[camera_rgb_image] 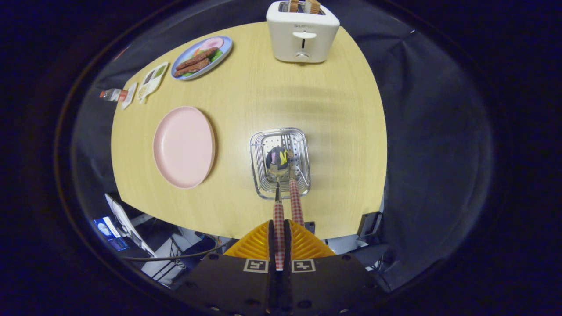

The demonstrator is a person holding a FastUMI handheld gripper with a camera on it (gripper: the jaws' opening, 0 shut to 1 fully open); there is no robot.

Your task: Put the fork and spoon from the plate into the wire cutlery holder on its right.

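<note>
1. The hand-held gripper (279, 239) looks down from above the counter (333, 131). Its two fingers are squeezed close together & pinch a thin handle w/ a red-and-white check pattern between them
2. That handle looks like it belongs to the fork (278, 210). It runs from the fingers straight ahead into the wire cutlery holder (259, 151). Its far end is down inside the holder, so I can't see the tines
3. The spoon (295, 199) has the same check handle. It sits just to the right of the fork handle, touching or almost touching it. It leans on the near rim of the holder, and its shiny bowl is down inside the basket
4. The wire cutlery holder is a small silver basket w/ rounded corners & holes in its bottom. It stands on the counter just ahead of the fingers
5. The pink plate (183, 147) is to the left of the holder, apart from it. Nothing lies on it
6. Far side of the counter: a white toaster (302, 37) w/ two slices of toast sticking up from its slots
7. Far left: a blue plate (202, 57) w/ food on it. Next to it are small food packets (151, 81) & a small bottle (112, 94) lying at the counter's edge
</note>
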